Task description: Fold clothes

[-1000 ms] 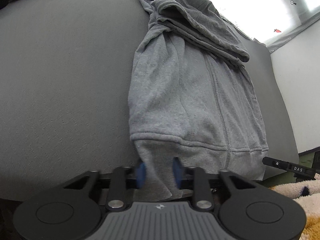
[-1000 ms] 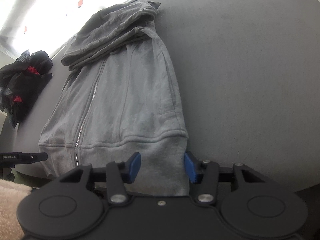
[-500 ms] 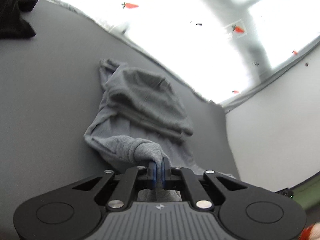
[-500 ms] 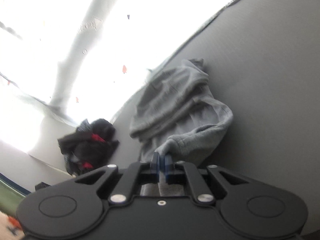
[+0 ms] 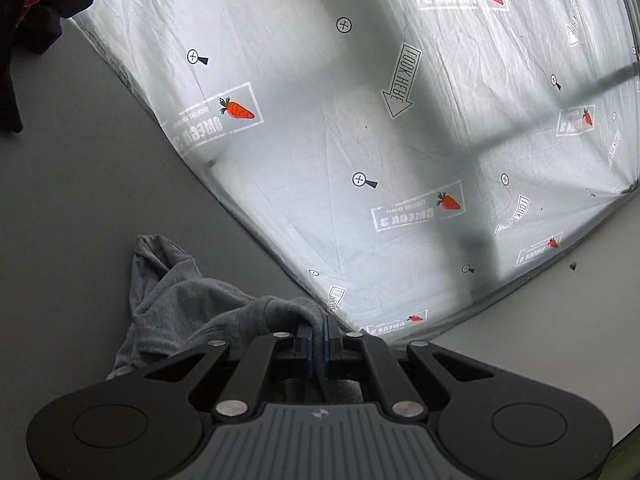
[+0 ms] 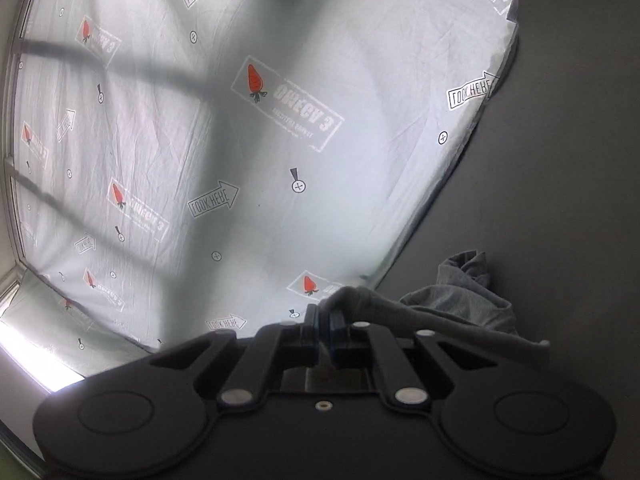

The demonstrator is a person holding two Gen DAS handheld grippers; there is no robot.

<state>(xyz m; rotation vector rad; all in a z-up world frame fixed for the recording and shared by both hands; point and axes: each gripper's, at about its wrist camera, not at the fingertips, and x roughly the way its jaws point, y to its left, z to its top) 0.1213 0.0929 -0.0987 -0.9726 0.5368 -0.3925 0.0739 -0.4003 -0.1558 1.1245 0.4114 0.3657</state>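
Left wrist view: left gripper (image 5: 317, 342) clenched on grey hoodie (image 5: 180, 304) hem, lifted above bench (image 5: 80, 200); dark clothes (image 5: 28, 20) at far corner. Right wrist view: right gripper (image 6: 323, 334) grasping hoodie (image 6: 460, 304); patterned sheet (image 6: 280, 140) beyond far edge.

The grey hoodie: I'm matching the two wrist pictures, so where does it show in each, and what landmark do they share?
Left wrist: the hoodie lies lower left on the dark surface, its hem pinched in the left gripper.
Right wrist: the hoodie lies lower right, its hem pinched in the right gripper.
Shared landmark: the carrot-print sheet, filling the background of both.
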